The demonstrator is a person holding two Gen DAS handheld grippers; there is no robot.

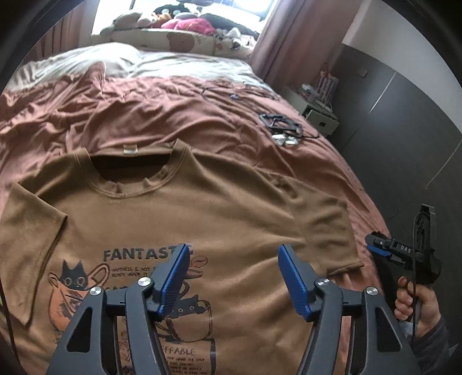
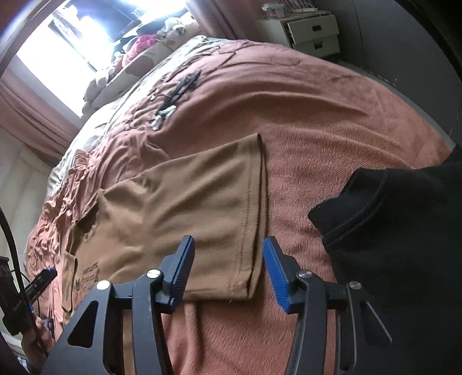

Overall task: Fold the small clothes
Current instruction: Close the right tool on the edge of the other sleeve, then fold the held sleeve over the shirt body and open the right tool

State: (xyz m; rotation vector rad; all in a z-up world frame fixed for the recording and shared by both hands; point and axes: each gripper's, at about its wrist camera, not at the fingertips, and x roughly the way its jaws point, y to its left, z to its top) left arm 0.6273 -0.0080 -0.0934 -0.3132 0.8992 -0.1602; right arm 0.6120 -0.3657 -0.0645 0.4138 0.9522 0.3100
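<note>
A brown T-shirt (image 1: 202, 207) with a cat-and-cup print and the word FANTASTIC lies flat, face up, on the rust-coloured bedspread (image 1: 173, 115). My left gripper (image 1: 234, 251) hovers over its chest, blue pads apart, nothing between them. My right gripper (image 2: 229, 241) stands open above the shirt's right sleeve (image 2: 208, 196); its pads straddle the sleeve's hem edge without pressing on it. In the left wrist view the right gripper (image 1: 372, 243) shows at the bed's right edge, held by a hand (image 1: 415, 300). The left gripper (image 2: 43, 278) appears at the far left of the right wrist view.
A black garment (image 2: 389, 230) lies on the bed right of the sleeve. A black frame-like item (image 1: 281, 124) and small white objects (image 1: 284, 140) lie further up the bed. Pillows and plush toys (image 1: 179, 26) sit at the head. A white nightstand (image 2: 311, 31) stands beside the bed.
</note>
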